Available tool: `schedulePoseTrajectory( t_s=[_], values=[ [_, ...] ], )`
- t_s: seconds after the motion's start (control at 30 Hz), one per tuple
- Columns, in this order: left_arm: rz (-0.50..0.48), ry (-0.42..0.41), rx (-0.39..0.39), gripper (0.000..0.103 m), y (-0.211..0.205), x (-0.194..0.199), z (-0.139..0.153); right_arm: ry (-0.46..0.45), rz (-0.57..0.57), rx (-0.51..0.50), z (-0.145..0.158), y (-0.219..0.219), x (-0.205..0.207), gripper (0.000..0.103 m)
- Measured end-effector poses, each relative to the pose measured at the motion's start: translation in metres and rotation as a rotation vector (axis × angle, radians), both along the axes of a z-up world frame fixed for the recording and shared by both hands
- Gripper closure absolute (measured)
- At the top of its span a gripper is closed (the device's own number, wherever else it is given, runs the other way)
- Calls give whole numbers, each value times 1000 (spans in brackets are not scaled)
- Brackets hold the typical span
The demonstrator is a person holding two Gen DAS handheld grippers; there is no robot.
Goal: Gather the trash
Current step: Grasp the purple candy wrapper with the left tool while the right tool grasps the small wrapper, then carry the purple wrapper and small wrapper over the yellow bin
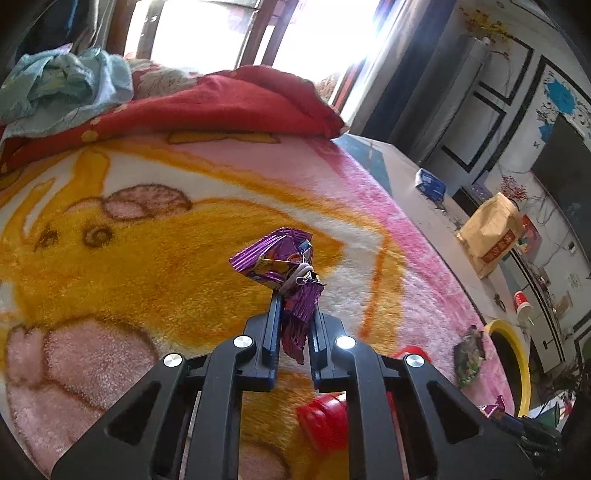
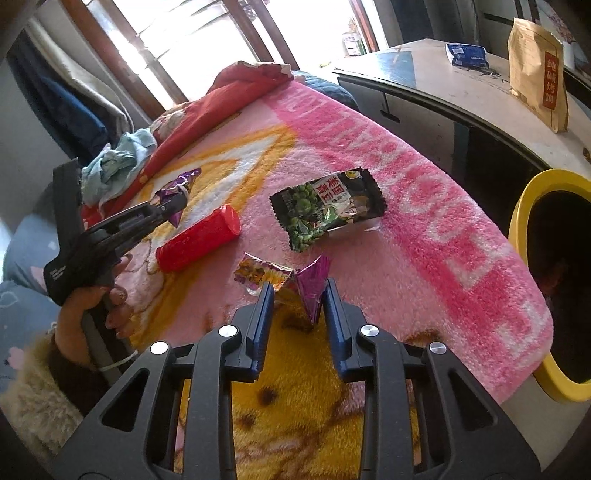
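Where sunlit windows (image 1: pixel 207 33) glare, a pink-and-yellow plush blanket (image 1: pixel 147 236) spreads.

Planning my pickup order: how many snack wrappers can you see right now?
3. One purple wrapper is clamped in the left gripper. A second purple wrapper lies between the right gripper's open jaws. The green pea packet lies flat farther ahead. Others may be hidden.

Strong daylight pours through the windows (image 1: pixel 229 33) beyond the bed's far edge, blown out to pure white in both views. The blanket (image 1: pixel 147 206) is brightly lit and sharp. Fisheye bending curves the desk (image 2: pixel 424 74); picture corners go black.
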State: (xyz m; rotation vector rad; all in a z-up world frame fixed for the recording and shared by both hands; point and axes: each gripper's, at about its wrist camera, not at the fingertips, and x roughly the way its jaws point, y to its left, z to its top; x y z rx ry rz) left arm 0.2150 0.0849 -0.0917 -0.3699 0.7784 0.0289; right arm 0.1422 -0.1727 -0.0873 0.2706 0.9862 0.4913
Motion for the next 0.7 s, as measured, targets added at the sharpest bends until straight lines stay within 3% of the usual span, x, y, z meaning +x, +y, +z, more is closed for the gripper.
schedulePoseTrajectory(
  t_s=[0.43, 0.53, 0.7],
  values=[
    [-128, -107, -11, 90, -48, -18, 40, -75, -69, 8, 26, -33, 1, 82],
    [-161, -121, -16, 90, -59, -21, 46, -83, -97, 13, 30, -46, 3, 91],
    [-213, -137, -18, 90, -78, -25, 52, -95, -150, 13, 33, -68, 6, 91]
  ],
)
